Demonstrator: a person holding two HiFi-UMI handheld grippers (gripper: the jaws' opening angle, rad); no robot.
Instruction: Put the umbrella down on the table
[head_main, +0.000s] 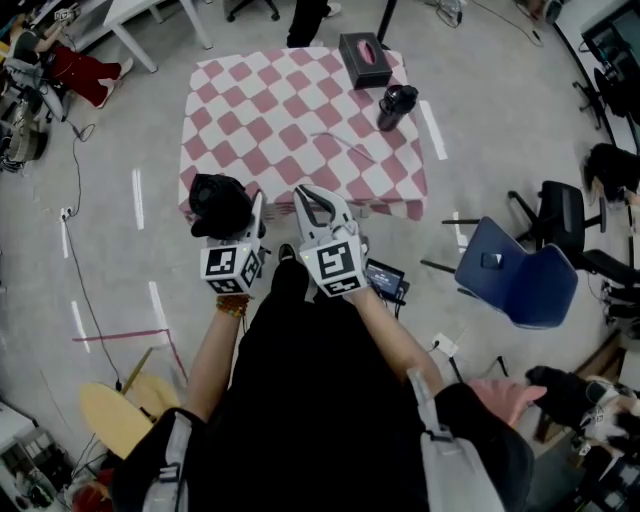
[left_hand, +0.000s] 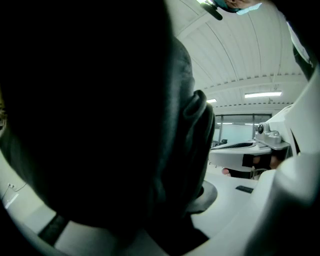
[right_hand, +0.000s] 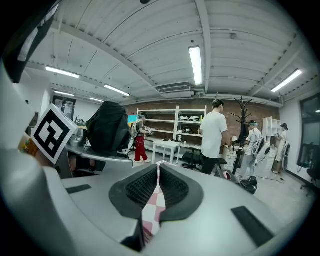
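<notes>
Two claws are held side by side at the near edge of the table (head_main: 290, 130), which carries a pink-and-white checked cloth.

Left claw (head_main: 246, 214): pinching the umbrella (head_main: 218, 203), a folded black bundle. In the left gripper view the dark fabric (left_hand: 100, 115) fills almost everything between the jaws, so the grip sits on the bulk of the bundle, not on a strap. The umbrella sticks out to the left of that claw and looks to be held off the cloth by the near-left corner, not yet set down.

Right claw (head_main: 318, 208): pads pressed together on nothing; only a sliver of checked cloth shows through the seam (right_hand: 157, 185). It likely rides along as a spare.

The near half of the cloth is bare. A dark tissue box (head_main: 364, 60) and a black mug (head_main: 396, 107) stand at the far right, well apart from the umbrella, so the near-left area suits the set-down.
</notes>
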